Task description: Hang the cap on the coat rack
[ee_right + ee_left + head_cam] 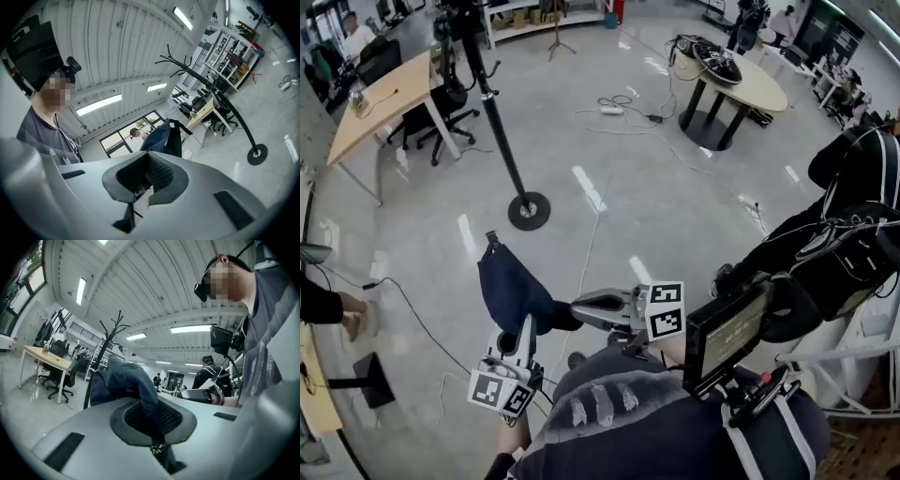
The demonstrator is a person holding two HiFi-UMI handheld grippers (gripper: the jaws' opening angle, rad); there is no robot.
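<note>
A dark navy cap (pixel 514 292) of soft, creased cloth hangs in the air between two hand-held tools, low and near in the head view, above a glossy grey concrete floor (pixel 609 216). The left tool (pixel 528 328), a smooth pale grey moulded shell, points up into the cap from below; in the left gripper view its jaws are pressed together on a fold of the cap (pixel 123 378), the blue fabric running down through the dark mesh-textured pads of the left tool (pixel 152 423). The right tool (pixel 578 309) reaches in from the right and meets the cap's near right edge. In the right gripper view the jaws of the right tool (pixel 143 180) are drawn narrow, with a thin dark strip of the fabric in the seam between them, and the cap (pixel 164 137) stands up just past their tips, a black strap at its top. The coat rack (pixel 502 141) stands well apart from the cap, farther off on the floor: a slim black pole on a round, flat black base, with curved hook branches at its head that show in the left gripper view (pixel 111 336) and in the right gripper view (pixel 211 93). Far left is a wooden-topped surface (pixel 384 98) on white legs, with a black office chair (pixel 450 117) beside it. Far right stands a round pale table (pixel 759 89) on a black pedestal, and loose cables (pixel 619 105) trail over the floor near it.
</note>
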